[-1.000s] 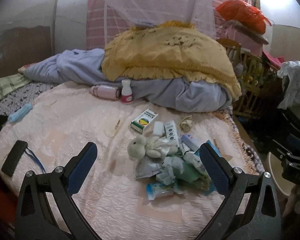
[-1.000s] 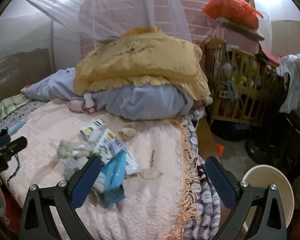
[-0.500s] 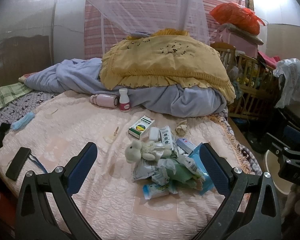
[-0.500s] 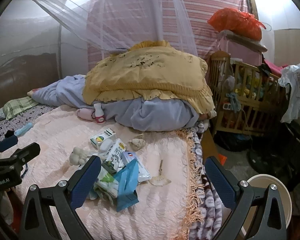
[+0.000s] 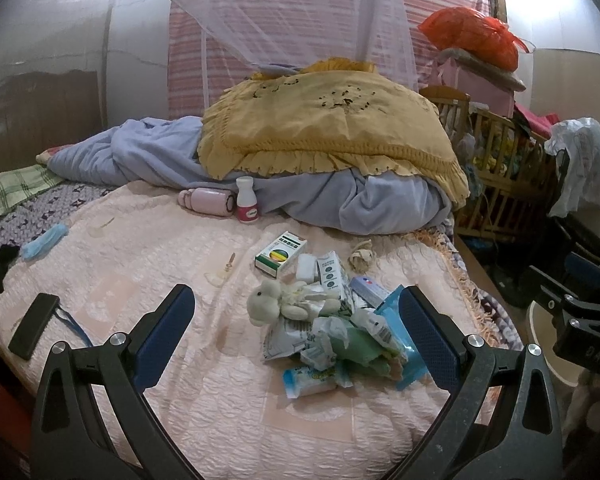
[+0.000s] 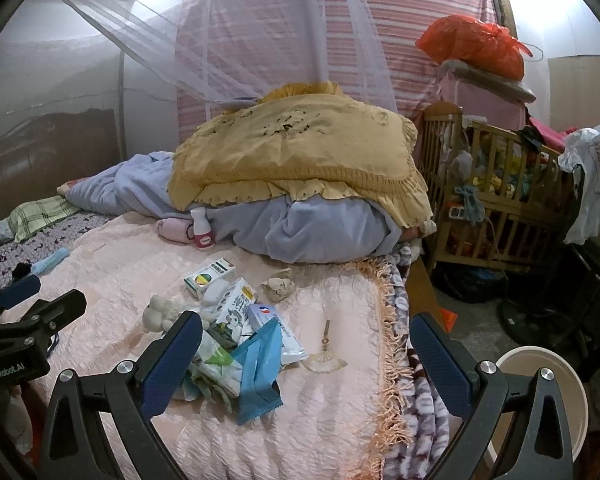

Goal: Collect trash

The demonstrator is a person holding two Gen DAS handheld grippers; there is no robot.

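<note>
Over the bed [image 5: 148, 248], both claws, left claw [image 5: 298, 332] and right claw [image 6: 306, 356], are hanging apart, gripping nothing. Wrappers [image 5: 340, 344] are overlapping, partly hiding one another; the white bucket [image 6: 540, 396] is sitting cut off.

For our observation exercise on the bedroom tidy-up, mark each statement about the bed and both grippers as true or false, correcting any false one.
1. Both the left gripper and the right gripper are open and hold nothing. True.
2. The small white bottle lies on its side. False: it stands upright beside the pink flask, which lies flat.
3. A pale bucket stands on the floor off the fringed edge of the bed. True.
4. The soft toy sits on the yellow pillow. False: it lies on the pink bedspread at the edge of the wrapper pile.
5. The green and white box is between the right gripper's fingers. False: it lies on the bedspread, untouched.
</note>
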